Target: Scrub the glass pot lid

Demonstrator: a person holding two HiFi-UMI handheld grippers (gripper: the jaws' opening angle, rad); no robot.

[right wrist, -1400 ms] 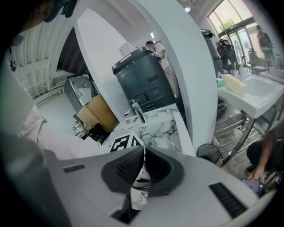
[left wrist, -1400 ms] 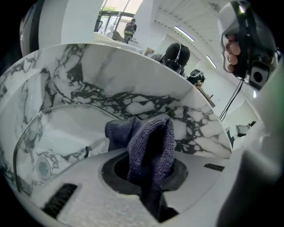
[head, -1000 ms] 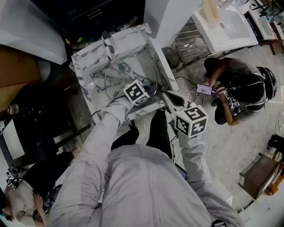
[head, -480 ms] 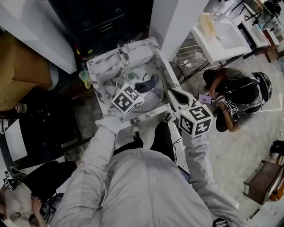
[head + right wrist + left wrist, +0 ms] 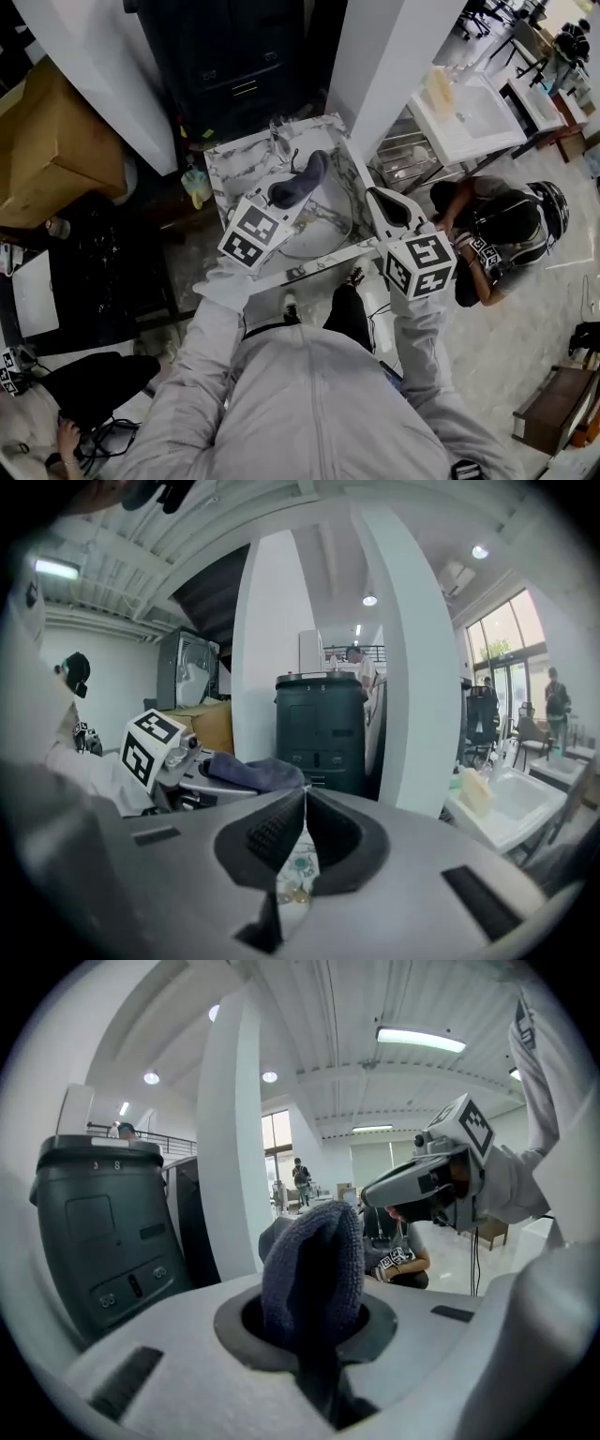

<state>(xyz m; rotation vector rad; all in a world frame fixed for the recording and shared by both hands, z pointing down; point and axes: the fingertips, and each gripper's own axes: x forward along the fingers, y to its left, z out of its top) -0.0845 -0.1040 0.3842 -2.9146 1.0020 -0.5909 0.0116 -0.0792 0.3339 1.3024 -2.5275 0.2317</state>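
Overhead, from the head view, the lid (image 5: 323,230) lay flat in the sunken marble top of the bench (image 5: 225,164). My left claw (image 5: 281,202) reached over its far side, pinching a dark cloth (image 5: 300,183). I couldn't tell whether the cloth touched the glass. My right claw (image 5: 380,197) hung just beside the bench's right edge, apart from the lid. A person (image 5: 497,234) crouched on the floor to the right.

Next, in the left gripper view, the left claw (image 5: 314,1335) was clamped on the cloth (image 5: 314,1260), which stood up folded between the jaws against the room. The right claw (image 5: 394,1183) showed beyond it, and a dark bin (image 5: 103,1232) stood to the left.

Lastly, in the right gripper view, the right claw (image 5: 302,803) was pressed together, tips meeting with nothing between them. The cloth (image 5: 258,771) and the left claw's marker cube (image 5: 150,747) showed to the left, the bin (image 5: 323,728) straight behind.
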